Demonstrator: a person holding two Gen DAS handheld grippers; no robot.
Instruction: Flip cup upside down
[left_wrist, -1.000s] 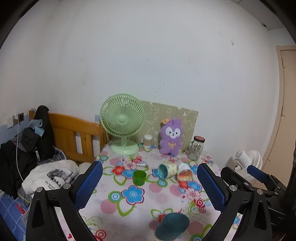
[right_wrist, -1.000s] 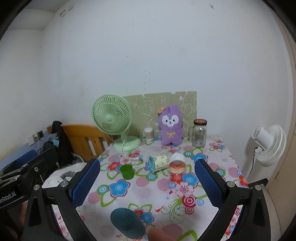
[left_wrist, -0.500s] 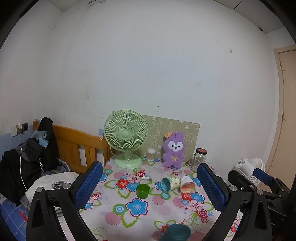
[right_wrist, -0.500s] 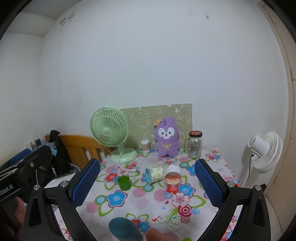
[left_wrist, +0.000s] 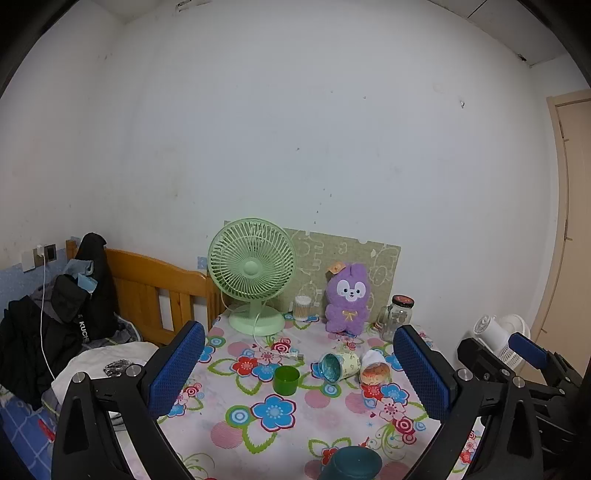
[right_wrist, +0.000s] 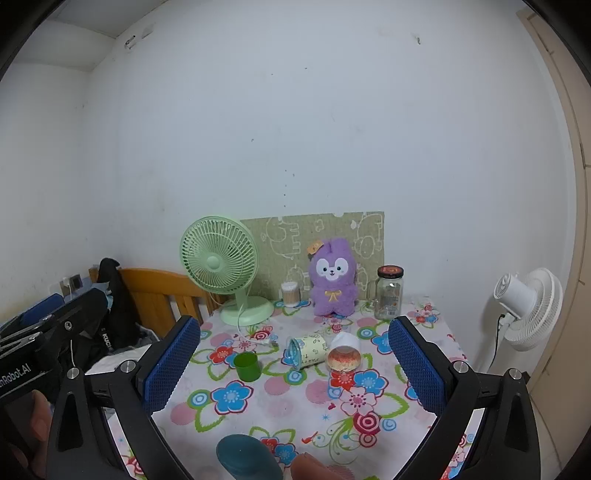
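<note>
A small green cup (left_wrist: 286, 379) (right_wrist: 247, 365) stands upright, mouth up, on the floral tablecloth (left_wrist: 325, 402) (right_wrist: 295, 398). A cream patterned cup with a teal inside (left_wrist: 336, 365) (right_wrist: 307, 350) lies on its side beside it. A dark teal cup (left_wrist: 354, 463) (right_wrist: 247, 458) sits at the near table edge, bottom up. My left gripper (left_wrist: 299, 376) and right gripper (right_wrist: 293, 365) are both open and empty, held above the near edge, well short of the cups.
A clear dome with an orange-red inside (left_wrist: 373, 371) (right_wrist: 343, 356) lies next to the cream cup. A green desk fan (left_wrist: 253, 273), cotton-swab jar (left_wrist: 302, 307), purple plush (left_wrist: 347, 299) and glass jar (left_wrist: 399, 319) line the back. A white floor fan (right_wrist: 528, 306) stands right; a wooden bed frame (left_wrist: 155, 284) left.
Both wrist views have tilted upward and drawn back a little: the table and cups sit lower in frame and more wall shows. Both grippers stay open. No object moved.
</note>
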